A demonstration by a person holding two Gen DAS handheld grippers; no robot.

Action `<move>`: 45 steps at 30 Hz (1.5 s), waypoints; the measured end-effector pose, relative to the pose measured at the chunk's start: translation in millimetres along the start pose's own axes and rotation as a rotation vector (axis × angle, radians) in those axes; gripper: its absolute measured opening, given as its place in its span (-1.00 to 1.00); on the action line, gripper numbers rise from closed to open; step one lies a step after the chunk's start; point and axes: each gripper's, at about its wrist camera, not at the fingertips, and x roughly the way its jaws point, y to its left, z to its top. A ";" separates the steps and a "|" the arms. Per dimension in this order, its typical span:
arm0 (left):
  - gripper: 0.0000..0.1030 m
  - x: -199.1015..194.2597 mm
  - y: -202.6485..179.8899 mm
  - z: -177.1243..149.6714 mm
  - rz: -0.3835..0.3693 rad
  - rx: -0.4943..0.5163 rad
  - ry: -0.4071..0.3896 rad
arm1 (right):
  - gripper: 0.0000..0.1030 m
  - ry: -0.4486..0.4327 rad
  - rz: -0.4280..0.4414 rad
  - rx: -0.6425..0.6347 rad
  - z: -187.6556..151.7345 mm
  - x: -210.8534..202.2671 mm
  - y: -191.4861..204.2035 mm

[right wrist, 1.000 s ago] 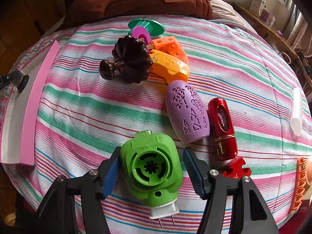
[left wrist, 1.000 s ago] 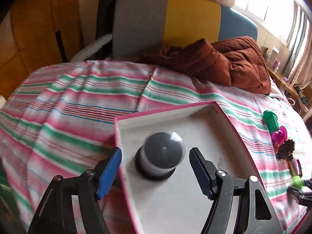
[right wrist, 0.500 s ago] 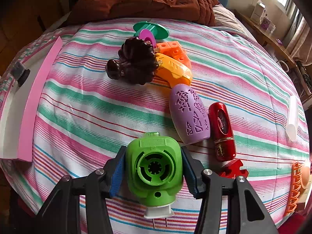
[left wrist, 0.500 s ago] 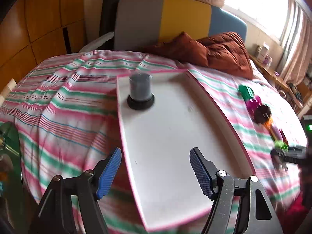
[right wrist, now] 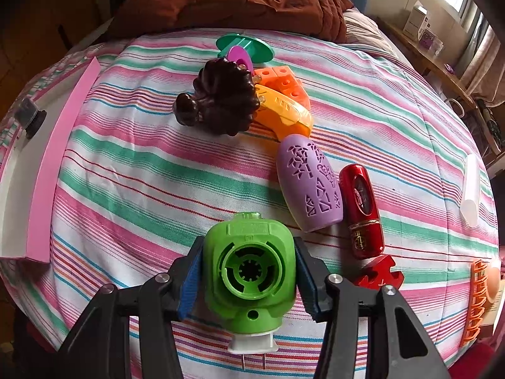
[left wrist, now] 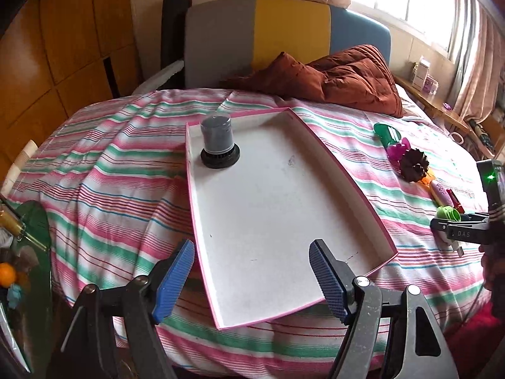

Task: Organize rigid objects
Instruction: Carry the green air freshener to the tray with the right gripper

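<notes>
Striped bed (right wrist: pixel 132 164): my right claw (right wrist: pixel 249 276) has just closed onto the green plug-in (right wrist: pixel 249 271), ready for the tray (left wrist: pixel 347 186); left claw (left wrist: pixel 252 278) gapes empty.

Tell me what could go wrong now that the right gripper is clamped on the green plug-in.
The green plug-in is rounded and smooth, so it might twist or slip between the right gripper pads when lifted. The purple case and red piece lie close by and could get nudged. The tray sits tilted on soft bedding, so things placed there may slide.
</notes>
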 end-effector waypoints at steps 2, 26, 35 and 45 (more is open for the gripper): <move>0.48 -0.4 2.4 0.8 0.005 -0.010 0.003 | 0.03 -0.002 0.011 -0.009 -1.7 -0.9 4.0; 0.47 -6.8 43.2 -8.3 0.012 -0.104 -0.005 | 0.03 -0.020 0.128 -0.013 10.0 -18.3 60.6; 0.47 -6.3 58.7 -11.5 0.031 -0.141 -0.009 | 0.03 -0.130 0.300 -0.097 36.3 -63.3 133.0; 0.47 -4.0 84.9 -14.3 0.062 -0.199 0.003 | 0.02 -0.038 0.411 -0.164 71.1 -26.2 233.5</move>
